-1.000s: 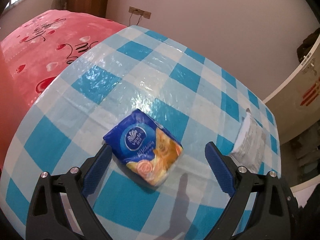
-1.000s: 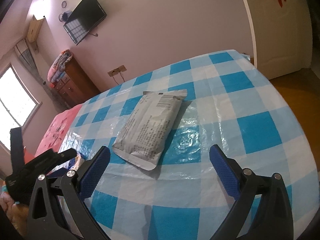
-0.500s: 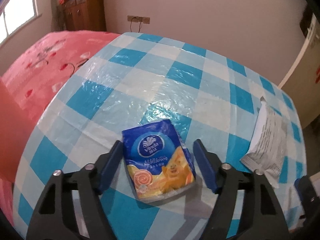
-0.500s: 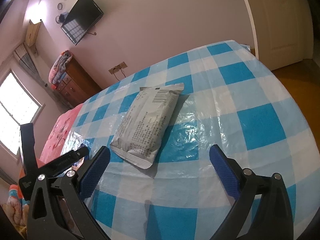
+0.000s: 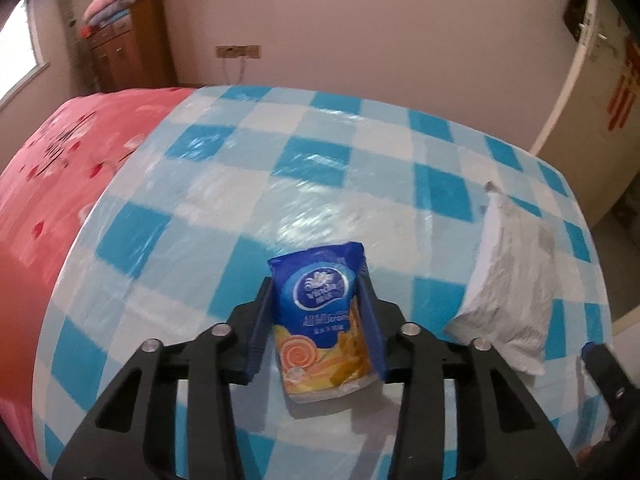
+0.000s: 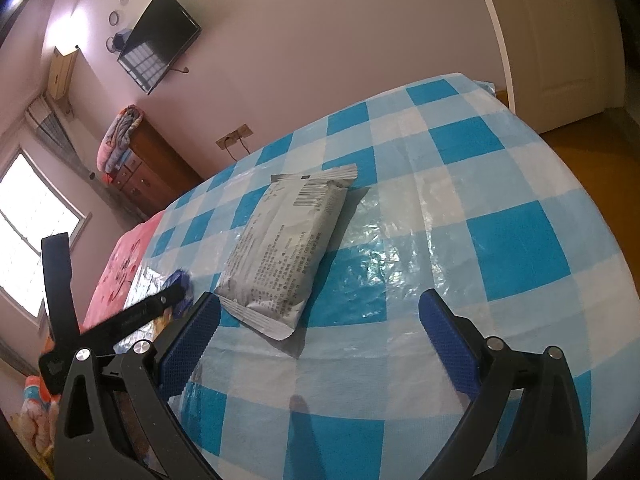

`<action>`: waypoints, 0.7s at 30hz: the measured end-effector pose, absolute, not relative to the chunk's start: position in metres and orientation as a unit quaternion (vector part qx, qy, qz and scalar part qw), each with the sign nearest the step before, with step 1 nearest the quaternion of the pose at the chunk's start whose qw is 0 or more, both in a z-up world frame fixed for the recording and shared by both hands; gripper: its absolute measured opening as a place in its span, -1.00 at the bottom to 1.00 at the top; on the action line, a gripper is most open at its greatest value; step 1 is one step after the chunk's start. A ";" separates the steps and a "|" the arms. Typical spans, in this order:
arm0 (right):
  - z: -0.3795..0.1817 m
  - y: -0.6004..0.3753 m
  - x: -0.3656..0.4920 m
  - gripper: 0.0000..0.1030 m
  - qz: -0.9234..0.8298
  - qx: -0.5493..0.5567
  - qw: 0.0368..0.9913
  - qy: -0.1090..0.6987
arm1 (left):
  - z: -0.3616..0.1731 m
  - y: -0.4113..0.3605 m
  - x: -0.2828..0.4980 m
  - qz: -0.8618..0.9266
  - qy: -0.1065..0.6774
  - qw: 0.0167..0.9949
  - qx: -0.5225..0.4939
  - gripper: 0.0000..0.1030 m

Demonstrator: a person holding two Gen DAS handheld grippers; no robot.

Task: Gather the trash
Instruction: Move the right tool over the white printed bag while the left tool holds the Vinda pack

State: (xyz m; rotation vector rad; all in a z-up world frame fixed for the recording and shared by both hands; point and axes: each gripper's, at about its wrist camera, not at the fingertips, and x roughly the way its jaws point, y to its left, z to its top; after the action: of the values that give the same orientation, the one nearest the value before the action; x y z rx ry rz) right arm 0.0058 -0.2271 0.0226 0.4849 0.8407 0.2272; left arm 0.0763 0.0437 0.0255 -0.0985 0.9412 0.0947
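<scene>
A blue and orange tissue pack (image 5: 320,312) lies on the blue-checked table (image 5: 240,160). My left gripper (image 5: 316,282) is closing on it, and both blue pads press its long sides and pinch it narrower. A grey-white printed packet (image 5: 508,280) lies flat to the right of it. In the right wrist view the same packet (image 6: 288,248) lies just beyond my right gripper (image 6: 319,302), which is open above the cloth with nothing between its fingers. The packet's near corner is close to the left pad.
A red patterned bedspread (image 5: 60,160) adjoins the table on the left. A wooden cabinet (image 5: 132,48) with folded blankets stands by the far wall, and a white door (image 5: 592,80) is at the right. A television (image 6: 160,40) hangs on the wall.
The left gripper's jaws went from wide apart to pressing on the tissue pack, while the gripper rolled until the pack lined up between the pads. The right gripper hardly moved.
</scene>
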 end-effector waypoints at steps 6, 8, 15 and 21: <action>0.023 -0.239 0.006 0.90 0.101 0.245 0.878 0.398 | 0.024 0.007 0.104 -0.016 0.463 0.886 0.003 -0.22; 0.023 -0.244 0.007 0.90 0.097 0.249 0.879 0.396 | 0.024 -0.004 0.106 -0.035 0.465 0.885 0.013 -0.22; 0.026 -0.257 0.004 0.90 0.085 0.254 0.880 0.391 | 0.019 -0.028 0.085 -0.096 0.476 0.874 0.011 -0.22; 0.030 -0.264 0.003 0.90 0.078 0.249 0.884 0.387 | 0.019 -0.054 0.052 -0.147 0.484 0.862 0.028 -0.21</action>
State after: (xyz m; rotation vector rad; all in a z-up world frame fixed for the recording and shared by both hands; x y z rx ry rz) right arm 0.0030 -0.2635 0.0299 0.5185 0.8051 0.1623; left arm 0.0521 -0.0542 0.0186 0.0582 1.0158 -0.3093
